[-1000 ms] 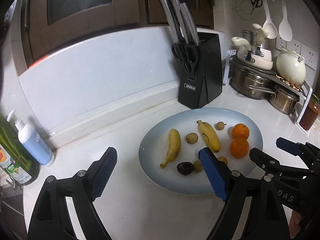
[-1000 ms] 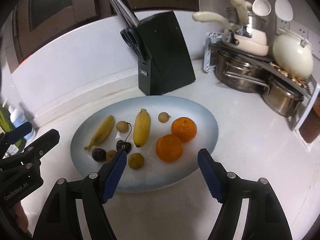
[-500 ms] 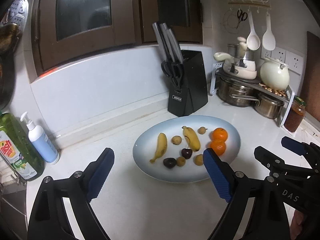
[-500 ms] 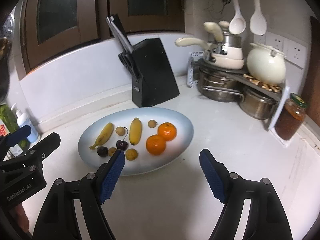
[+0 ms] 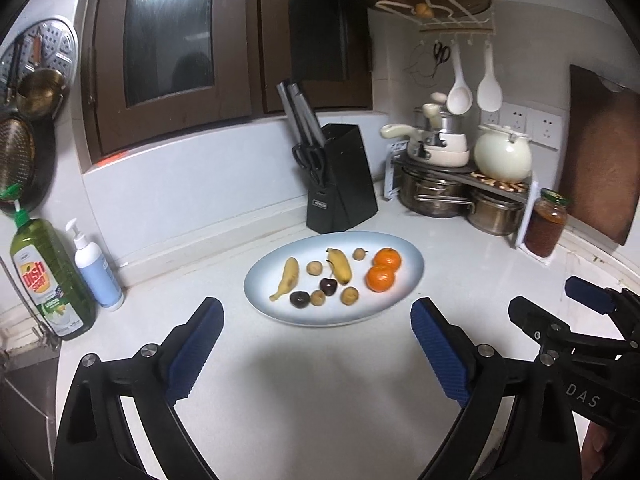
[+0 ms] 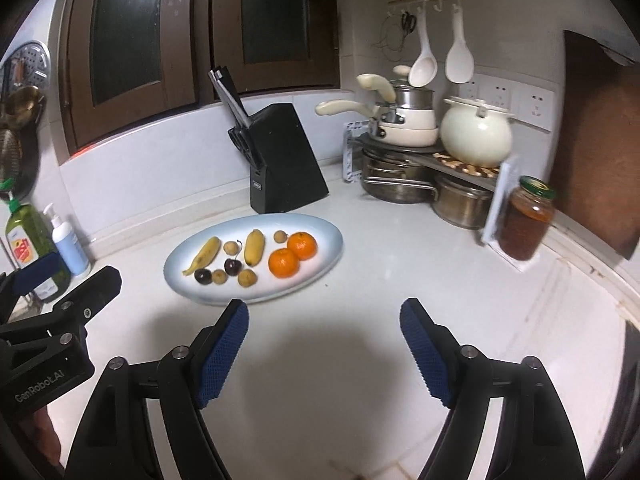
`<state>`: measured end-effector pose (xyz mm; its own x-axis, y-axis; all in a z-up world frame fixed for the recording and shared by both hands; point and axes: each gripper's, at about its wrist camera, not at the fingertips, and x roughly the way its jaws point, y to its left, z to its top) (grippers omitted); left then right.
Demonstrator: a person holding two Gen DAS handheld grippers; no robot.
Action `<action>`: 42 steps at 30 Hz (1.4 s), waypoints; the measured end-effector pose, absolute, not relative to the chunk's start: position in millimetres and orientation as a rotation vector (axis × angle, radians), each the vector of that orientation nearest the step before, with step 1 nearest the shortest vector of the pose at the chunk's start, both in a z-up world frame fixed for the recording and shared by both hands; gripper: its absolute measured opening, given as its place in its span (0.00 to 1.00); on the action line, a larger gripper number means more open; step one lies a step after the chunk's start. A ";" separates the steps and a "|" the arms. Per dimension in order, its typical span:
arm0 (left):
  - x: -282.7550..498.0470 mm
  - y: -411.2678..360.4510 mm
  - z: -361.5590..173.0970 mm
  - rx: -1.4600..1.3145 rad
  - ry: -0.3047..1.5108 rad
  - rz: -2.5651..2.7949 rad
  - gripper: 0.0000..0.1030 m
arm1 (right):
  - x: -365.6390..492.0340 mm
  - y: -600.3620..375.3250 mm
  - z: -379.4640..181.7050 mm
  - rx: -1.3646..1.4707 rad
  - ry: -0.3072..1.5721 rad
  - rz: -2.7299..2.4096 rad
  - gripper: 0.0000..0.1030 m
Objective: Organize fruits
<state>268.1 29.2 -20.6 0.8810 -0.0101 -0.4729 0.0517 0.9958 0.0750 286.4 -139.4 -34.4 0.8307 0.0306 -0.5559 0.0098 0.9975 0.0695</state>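
1. Pale blue oval plate (image 5: 404, 296) on white counter (image 5: 320, 380), in front of black knife block (image 5: 340, 184).
2. Plate contents: two bananas (image 5: 286, 278), two touching oranges (image 5: 380, 278), a cherry (image 5: 328, 286), small brown fruits.
3. Left claw (image 5: 316, 334): fingers apart, empty, near plate.
4. Right claw (image 6: 324, 334): fingers apart, empty.
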 end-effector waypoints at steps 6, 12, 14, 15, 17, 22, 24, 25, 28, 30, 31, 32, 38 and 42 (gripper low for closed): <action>225.2 12.9 -12.1 0.081 0.459 -0.047 0.97 | 240.6 -154.2 -26.5 0.073 0.571 -0.006 0.81; 184.6 -4.9 -4.2 0.086 0.438 -0.055 0.98 | 194.6 -169.9 -16.6 0.076 0.547 -0.030 0.84; 172.0 -9.2 -0.9 0.088 0.428 -0.070 0.98 | 183.0 -175.1 -13.7 0.085 0.543 -0.033 0.85; 166.6 -11.2 1.0 0.091 0.421 -0.075 0.98 | 175.8 -178.1 -11.7 0.091 0.537 -0.040 0.85; 154.5 -15.4 6.2 0.098 0.401 -0.072 0.99 | 161.4 -183.3 -7.0 0.099 0.520 -0.058 0.85; 130.1 -20.6 17.0 0.098 0.360 -0.108 1.00 | 134.9 -190.3 3.7 0.116 0.488 -0.101 0.89; 121.3 -21.1 20.1 0.102 0.349 -0.117 1.00 | 123.3 -191.1 6.9 0.123 0.474 -0.120 0.89; 117.8 -21.0 21.1 0.105 0.344 -0.124 1.00 | 119.7 -191.2 8.5 0.121 0.469 -0.128 0.90; 106.4 -20.0 23.0 0.108 0.338 -0.141 1.00 | 105.0 -189.2 12.8 0.112 0.458 -0.155 0.92; 97.5 -17.0 24.2 0.110 0.333 -0.149 1.00 | 96.0 -186.4 15.2 0.108 0.454 -0.170 0.92; 93.7 -15.3 24.4 0.111 0.332 -0.153 1.00 | 90.5 -184.5 16.6 0.106 0.453 -0.177 0.93; 89.2 -12.9 24.7 0.113 0.333 -0.158 1.00 | 86.3 -182.9 17.6 0.104 0.452 -0.183 0.93; 61.6 -1.9 25.4 0.140 0.333 -0.206 1.00 | 54.6 -167.6 21.8 0.101 0.445 -0.215 0.93; 45.8 5.5 25.2 0.146 0.338 -0.229 1.00 | 32.8 -157.7 24.1 0.100 0.440 -0.240 0.93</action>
<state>45.8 5.5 25.2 0.9180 -0.1979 -0.3438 0.2464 0.9637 0.1030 32.8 -157.7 24.1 0.8772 -0.2083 -0.4326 0.2512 0.9670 0.0437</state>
